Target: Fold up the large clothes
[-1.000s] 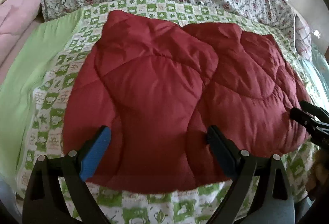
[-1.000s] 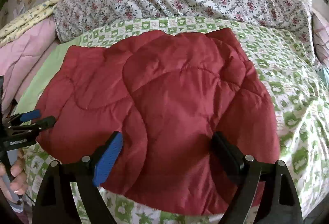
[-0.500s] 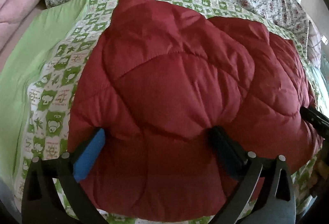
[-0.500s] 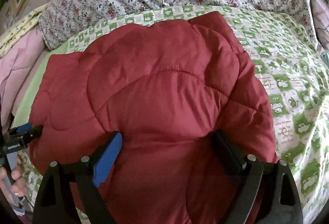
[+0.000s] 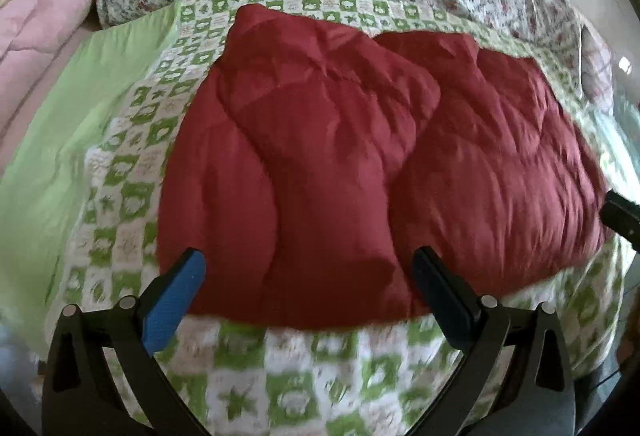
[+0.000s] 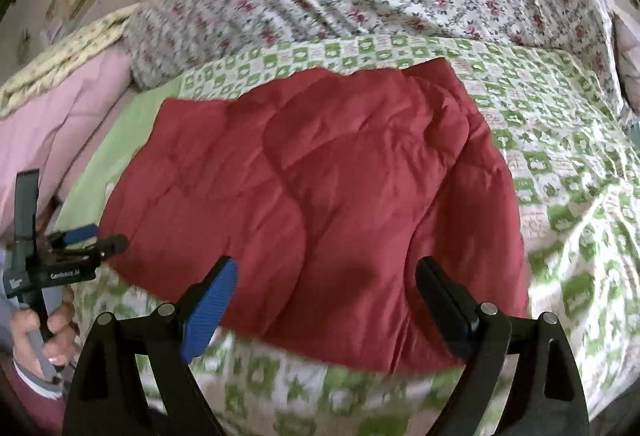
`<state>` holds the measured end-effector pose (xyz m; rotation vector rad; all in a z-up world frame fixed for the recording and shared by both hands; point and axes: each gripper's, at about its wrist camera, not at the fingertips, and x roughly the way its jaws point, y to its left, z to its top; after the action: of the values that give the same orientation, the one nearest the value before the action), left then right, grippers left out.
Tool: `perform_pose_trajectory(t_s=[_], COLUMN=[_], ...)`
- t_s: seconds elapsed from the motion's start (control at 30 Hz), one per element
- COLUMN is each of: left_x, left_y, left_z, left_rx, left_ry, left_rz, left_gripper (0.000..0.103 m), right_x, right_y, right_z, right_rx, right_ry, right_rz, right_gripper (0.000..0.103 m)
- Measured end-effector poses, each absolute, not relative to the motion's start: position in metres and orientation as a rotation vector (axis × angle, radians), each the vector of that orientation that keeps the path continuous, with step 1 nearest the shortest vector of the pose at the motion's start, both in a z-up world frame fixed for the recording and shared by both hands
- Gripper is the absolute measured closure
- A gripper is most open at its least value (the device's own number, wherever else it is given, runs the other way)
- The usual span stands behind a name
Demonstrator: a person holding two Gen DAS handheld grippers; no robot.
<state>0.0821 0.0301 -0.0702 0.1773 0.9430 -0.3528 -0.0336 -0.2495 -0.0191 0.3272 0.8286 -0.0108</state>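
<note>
red quilted garment (image 5: 360, 164) lies folded over on the bed's green-check cover (image 5: 304, 376), near edge just ahead of both grippers. left gripper (image 5: 308, 276) jaws just been opening, now spread wide w/ nothing between them, tips hanging over the near hem. right gripper (image 6: 324, 284) also wide open, empty, over the other end of the hem. looks puffy, soft, light but bulky, prob. slippery shell, so it'll likely spring back & slide. best hold imo: pinch deep at the near corners or a quilted seam, both layers together.
</note>
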Motion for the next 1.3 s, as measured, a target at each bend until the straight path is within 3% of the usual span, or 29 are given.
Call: perform_pose_trajectory(t_s=[0.27,0.53,0.77,1.3], left_x=[0.036,0.013,0.006,0.033], left_y=[0.04,0.03,0.019,0.004], left_z=[-0.08,-0.043,-0.022,-0.04], left_rx=[0.231,0.299,0.328,0.295], left_ry=[0.963,0.897,0.844,0.894], left_rz=[-0.338,-0.313,-0.294,-0.278], left_gripper=[0.0,0.0,0.0,0.0], right_x=[-0.082,-0.099,-0.093,-0.051], right_y=[-0.221,-0.204,-0.199,-0.2], right_z=[-0.035,-0.011,0.013,-0.007], right_rx=[0.297,0.205,0.185,0.238], right_ry=[0.891,0.892,0.86,0.899], right_rz=[0.014,-0.02,-0.027,-0.032], right_gripper=[0.008,0.005,0.003,0.002])
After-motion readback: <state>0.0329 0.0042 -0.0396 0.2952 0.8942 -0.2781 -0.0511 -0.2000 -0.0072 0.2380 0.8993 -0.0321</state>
